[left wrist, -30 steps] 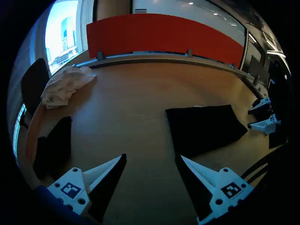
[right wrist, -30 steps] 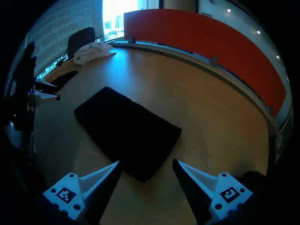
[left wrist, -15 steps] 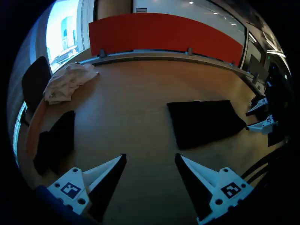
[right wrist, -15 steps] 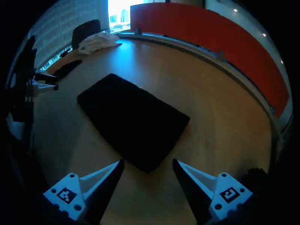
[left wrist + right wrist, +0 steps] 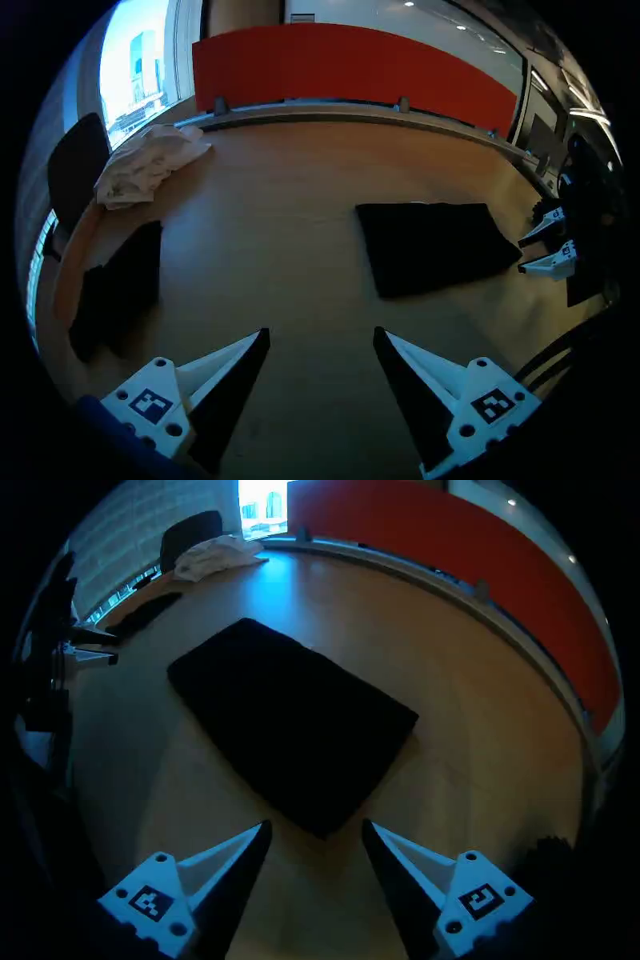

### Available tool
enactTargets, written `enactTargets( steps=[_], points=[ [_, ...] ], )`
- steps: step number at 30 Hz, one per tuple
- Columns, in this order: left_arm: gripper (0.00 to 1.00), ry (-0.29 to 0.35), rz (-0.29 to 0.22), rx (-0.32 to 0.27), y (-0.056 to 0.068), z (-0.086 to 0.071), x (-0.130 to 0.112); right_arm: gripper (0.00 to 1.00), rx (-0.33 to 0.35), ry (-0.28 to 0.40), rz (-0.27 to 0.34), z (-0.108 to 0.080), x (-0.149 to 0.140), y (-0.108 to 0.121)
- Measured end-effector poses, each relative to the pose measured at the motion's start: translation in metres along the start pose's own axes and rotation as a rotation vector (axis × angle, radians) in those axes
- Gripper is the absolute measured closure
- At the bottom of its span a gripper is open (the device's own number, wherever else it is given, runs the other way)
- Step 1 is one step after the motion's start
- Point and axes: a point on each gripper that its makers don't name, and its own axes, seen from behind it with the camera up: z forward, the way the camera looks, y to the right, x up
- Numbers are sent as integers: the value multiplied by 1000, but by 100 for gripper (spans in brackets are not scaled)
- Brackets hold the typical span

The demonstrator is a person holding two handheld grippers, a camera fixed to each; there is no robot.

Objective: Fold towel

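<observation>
Right tool [image 5: 316,826] hovers with its fingers spread apart and empty, just short of the near corner of the black towel [image 5: 292,720]. That towel lies flat as a folded rectangle on the wooden surface [image 5: 480,744]. Left tool [image 5: 320,332] hangs spread and empty too, off the towel's side. Well apart from the towel lies another dark cloth [image 5: 120,288], then a crumpled white cloth [image 5: 148,160]. Beyond the towel a red panel [image 5: 352,68] edges the surface.

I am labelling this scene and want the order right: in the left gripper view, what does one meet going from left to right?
Black chair → crumpled white cloth → black towel → right gripper. The dark cloth at far left overlaps the first two, so it is omitted.
</observation>
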Motion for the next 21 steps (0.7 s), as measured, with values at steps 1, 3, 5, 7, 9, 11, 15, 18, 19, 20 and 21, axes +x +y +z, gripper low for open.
enactTargets(
  steps=[1,3,5,7,9,11,15,18,19,20,21],
  points=[
    [4,-2,-1,-1,0,-1,-2,18,0,-1,0,0,0,0],
    [4,-6,-2,-1,0,-3,-4,26,2,-4,-2,1,-1,1],
    [4,-7,-3,-1,-1,-4,-7,35,7,-12,-5,1,-3,1],
    [4,-7,-4,-1,-1,-6,-7,44,11,-17,-6,2,-4,1],
    [4,-6,-5,-2,-2,-8,-8,48,14,-21,-7,2,-5,1],
    [3,-4,-6,-2,-3,-9,-8,52,15,-20,-9,2,-4,0],
    [4,-2,-9,0,-5,-11,-8,62,23,-25,-11,3,-5,-2],
    [4,-2,-12,2,-6,-12,-8,70,27,-28,-9,4,-5,-3],
    [4,-1,-13,2,-6,-12,-7,73,27,-29,-7,4,-6,-3],
    [4,-1,-14,2,-7,-13,-7,76,26,-31,-5,4,-6,-3],
    [4,0,-15,2,-7,-13,-7,78,26,-32,-4,5,-6,-3]
  ],
)
